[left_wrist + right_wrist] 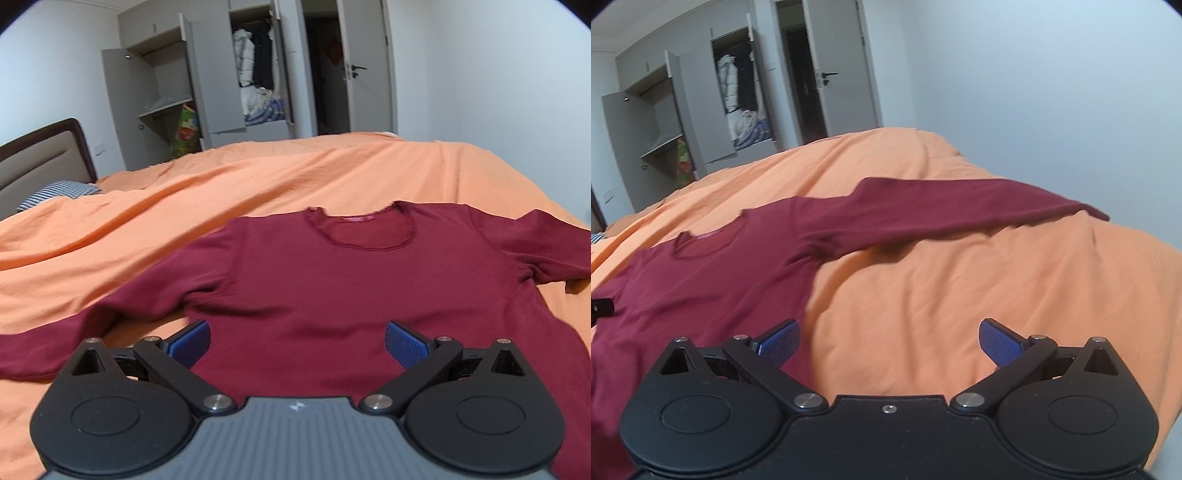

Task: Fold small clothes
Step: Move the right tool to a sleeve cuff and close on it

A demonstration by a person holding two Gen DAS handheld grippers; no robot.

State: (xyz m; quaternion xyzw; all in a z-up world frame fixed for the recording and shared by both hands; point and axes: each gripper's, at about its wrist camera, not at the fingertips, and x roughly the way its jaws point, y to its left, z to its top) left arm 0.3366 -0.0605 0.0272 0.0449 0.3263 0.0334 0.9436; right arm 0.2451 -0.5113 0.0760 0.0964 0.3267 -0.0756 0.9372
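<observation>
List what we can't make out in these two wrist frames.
- Shirt hem: left wrist view, hidden behind the left claw body.
- Left sleeve cuff: left wrist view, cut off by the frame edge.
- Neck label: too small and blurred to read.
- Shirt's left half: right wrist view, cut off beside the right claw.

Bare orange bedspread (923, 295) lies open right of the maroon long-sleeved shirt (332, 295) and beyond its collar. Only its outstretched sleeves cross the bed. A checked pillow (59, 192) and headboard (44, 155) stand far left.
</observation>
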